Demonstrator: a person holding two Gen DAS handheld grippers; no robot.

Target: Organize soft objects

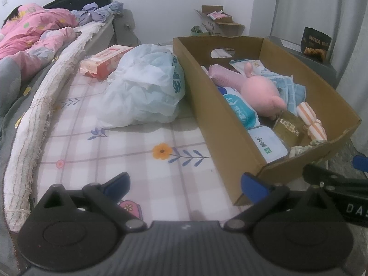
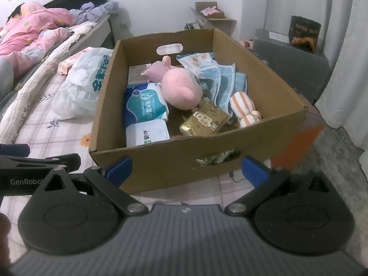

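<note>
Cardboard box [image 2: 264, 124] fills mid-frame, dead ahead of the wide, empty right tongs [image 2: 186, 169]; left tongs [image 1: 185, 185], also wide, see the bag [image 1: 147, 85] upper centre, nearer them

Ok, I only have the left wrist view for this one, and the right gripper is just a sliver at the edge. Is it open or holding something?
Observer: In the right wrist view the right gripper is open and empty, with its fingers spread in front of the near wall of the cardboard box.
Operator: Anything on that near wall? I see it edge-on.
Observer: A torn handle cutout, with something pale and leafy-patterned showing through it.
Operator: And the box's outer right side?
Observer: It has an orange patch low down.
</note>
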